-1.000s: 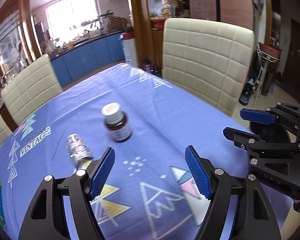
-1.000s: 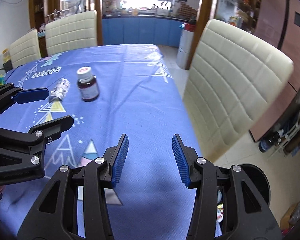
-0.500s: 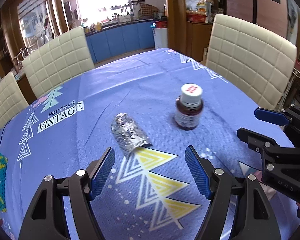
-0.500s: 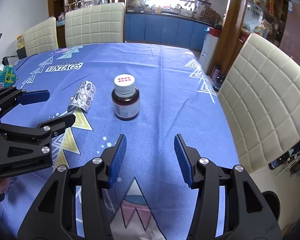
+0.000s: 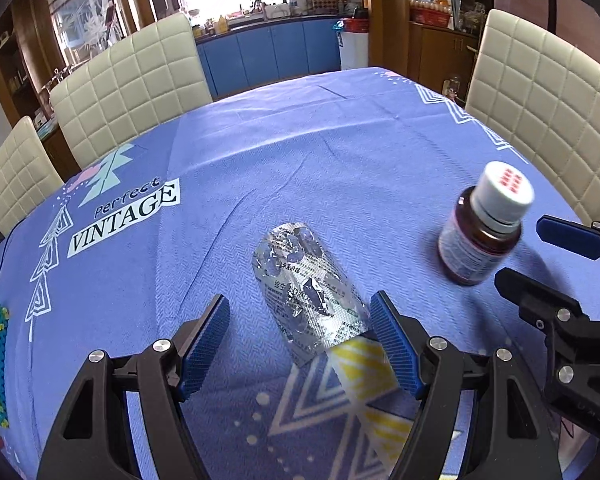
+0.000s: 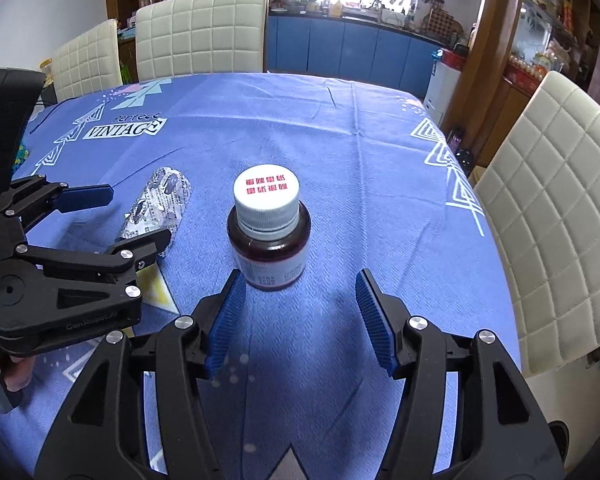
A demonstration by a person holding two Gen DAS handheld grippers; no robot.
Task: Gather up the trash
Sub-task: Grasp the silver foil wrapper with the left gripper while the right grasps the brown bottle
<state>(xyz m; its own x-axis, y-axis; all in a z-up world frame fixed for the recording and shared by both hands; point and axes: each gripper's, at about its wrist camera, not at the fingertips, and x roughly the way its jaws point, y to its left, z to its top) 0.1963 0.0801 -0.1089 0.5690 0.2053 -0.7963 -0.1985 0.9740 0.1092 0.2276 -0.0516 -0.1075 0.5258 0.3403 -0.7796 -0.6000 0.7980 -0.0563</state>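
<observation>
My left gripper (image 5: 300, 344) gapes empty over the foil strip (image 5: 310, 292), my right gripper (image 6: 298, 318) is opening before the bottle (image 6: 269, 236) mid-bench; clipping its cap could topple it.

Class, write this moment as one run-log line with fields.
left gripper: open, over crumpled silver blister pack | right gripper: opening, empty, before upright brown white-capped bottle | surface: blue tablecloth

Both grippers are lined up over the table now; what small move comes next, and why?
Probably ease the right gripper forward around the brown white-capped bottle: its jaws are opening, the upright bottle sits just ahead of them, untouched. The left gripper already brackets the crumpled silver blister pack.
</observation>
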